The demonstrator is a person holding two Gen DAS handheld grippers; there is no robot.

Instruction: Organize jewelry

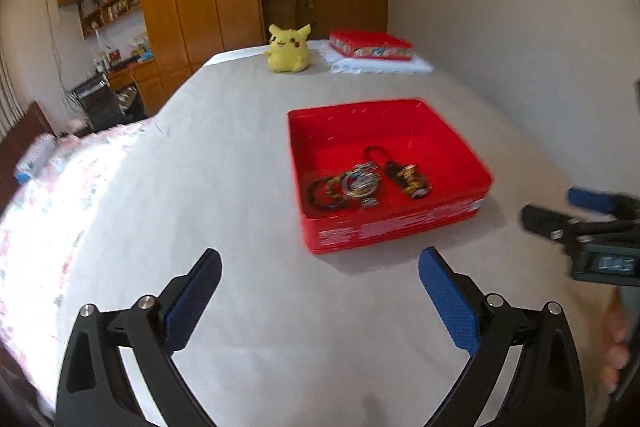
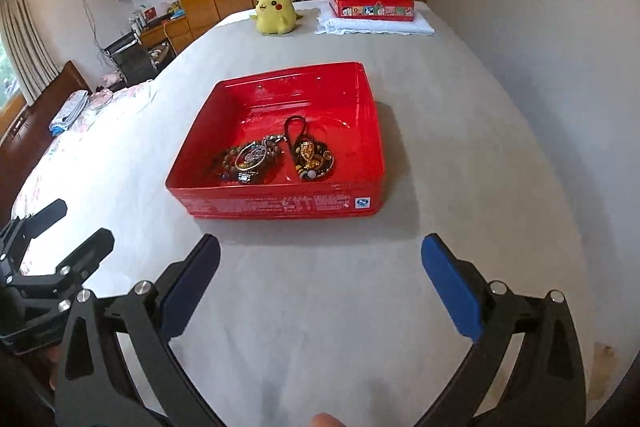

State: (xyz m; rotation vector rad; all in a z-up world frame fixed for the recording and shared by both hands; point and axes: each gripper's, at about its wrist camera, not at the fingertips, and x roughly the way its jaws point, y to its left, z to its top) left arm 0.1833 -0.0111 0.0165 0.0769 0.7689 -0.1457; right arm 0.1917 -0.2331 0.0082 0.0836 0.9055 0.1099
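Note:
A shallow red box (image 1: 396,231) (image 2: 276,205) lies on the grey bedspread. Inside it are several pieces of jewelry: a beaded bracelet (image 1: 326,193) (image 2: 228,163), a silver hoop piece (image 1: 360,183) (image 2: 252,157) and a gold-and-black piece on a black cord (image 1: 412,179) (image 2: 310,157). My left gripper (image 1: 320,267) hovers open, near the box's front left corner, with nothing between its blue pads. My right gripper (image 2: 320,255) hangs open just in front of the box, also empty. Each gripper shows at the edge of the other's view: the right gripper (image 1: 560,215) and the left gripper (image 2: 76,223).
A yellow plush toy (image 1: 289,49) (image 2: 276,11) sits at the far end of the bed. Beside it a red lid (image 1: 370,45) (image 2: 372,5) rests on a folded white cloth (image 2: 372,26). A white wall runs along the right; wooden wardrobes stand behind.

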